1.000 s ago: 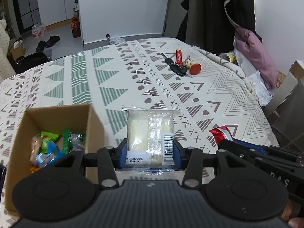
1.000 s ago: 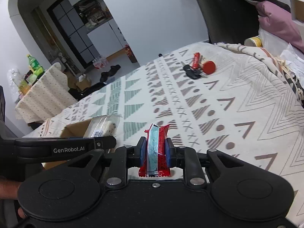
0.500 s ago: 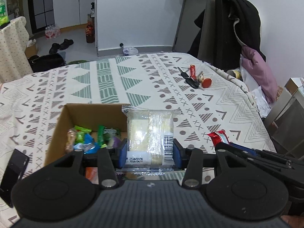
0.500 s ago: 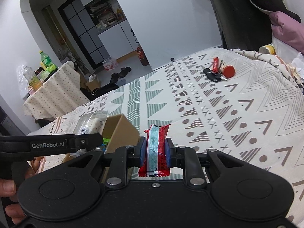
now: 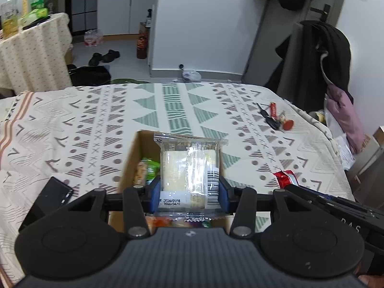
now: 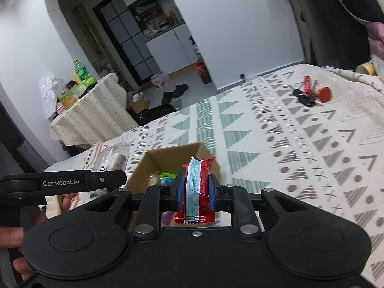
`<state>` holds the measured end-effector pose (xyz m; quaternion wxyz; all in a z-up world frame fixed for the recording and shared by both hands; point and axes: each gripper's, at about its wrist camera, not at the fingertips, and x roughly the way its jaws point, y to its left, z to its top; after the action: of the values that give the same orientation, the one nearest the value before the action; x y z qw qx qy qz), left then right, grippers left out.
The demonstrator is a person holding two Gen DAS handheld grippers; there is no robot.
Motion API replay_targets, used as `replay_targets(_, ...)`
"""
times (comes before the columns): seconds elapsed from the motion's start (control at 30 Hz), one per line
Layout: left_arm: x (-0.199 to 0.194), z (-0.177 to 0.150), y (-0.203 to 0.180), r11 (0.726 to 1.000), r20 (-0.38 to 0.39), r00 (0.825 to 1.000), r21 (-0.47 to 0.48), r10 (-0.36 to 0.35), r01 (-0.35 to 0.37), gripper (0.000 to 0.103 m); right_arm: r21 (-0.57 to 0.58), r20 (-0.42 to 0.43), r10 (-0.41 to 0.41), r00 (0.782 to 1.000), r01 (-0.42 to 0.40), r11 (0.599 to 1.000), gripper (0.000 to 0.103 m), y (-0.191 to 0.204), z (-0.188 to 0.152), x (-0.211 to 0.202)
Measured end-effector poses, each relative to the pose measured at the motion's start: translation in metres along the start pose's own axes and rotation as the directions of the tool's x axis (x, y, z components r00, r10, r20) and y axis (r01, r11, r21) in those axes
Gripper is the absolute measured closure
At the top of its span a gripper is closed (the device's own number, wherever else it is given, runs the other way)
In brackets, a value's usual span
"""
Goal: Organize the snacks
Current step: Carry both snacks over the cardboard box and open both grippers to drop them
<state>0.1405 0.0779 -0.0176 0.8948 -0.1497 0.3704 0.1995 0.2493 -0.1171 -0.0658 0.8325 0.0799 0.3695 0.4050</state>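
My left gripper [image 5: 189, 193] is shut on a clear packet of pale biscuits [image 5: 189, 172] and holds it over the open cardboard box [image 5: 133, 153]. Several colourful snacks [image 5: 146, 170] lie inside the box. My right gripper [image 6: 196, 193] is shut on a red and light-blue snack bar [image 6: 195, 192], held upright just above the near right part of the same box [image 6: 168, 154]. In the left wrist view the red bar's tip [image 5: 285, 177] shows at the right. In the right wrist view the biscuit packet [image 6: 111, 157] shows at the left.
The box stands on a table under a patterned cloth [image 5: 96, 124]. A bunch of keys with red tags [image 5: 276, 117] lies far right on it. A black phone [image 5: 48, 199] lies left of the box. A hand [image 6: 14, 237] holds the left gripper.
Both grippers have swung left and come over the box, each still holding its snack. The box was at the left in the left wrist view and is now under the biscuit packet.
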Motion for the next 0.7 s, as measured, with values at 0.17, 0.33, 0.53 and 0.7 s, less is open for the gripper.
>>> replay_targets(0.17,0.002,-0.004,0.018,1.0,-0.007,1.0,-0.027,0.009,-0.009,0.057,-0.019,-0.013,0.028,1.0,-0.028,0.999,0.082,0.019,-0.001,0.013)
replay_targets(0.33,0.015,-0.007,0.029,0.998,-0.036,0.999,-0.068,0.013,-0.016,0.053,-0.036,-0.036,0.043,0.998,-0.044,0.998,0.082,0.033,-0.004,0.028)
replay_targets(0.53,0.019,-0.005,0.036,0.997,-0.042,0.999,-0.076,0.016,-0.019,0.044,-0.04,-0.067,0.05,0.997,-0.052,0.998,0.082,0.043,-0.008,0.043)
replay_targets(0.7,0.021,-0.006,0.042,0.996,-0.045,0.998,-0.086,0.034,-0.038,0.037,-0.034,-0.084,0.072,0.994,-0.075,0.997,0.082,0.05,-0.011,0.052)
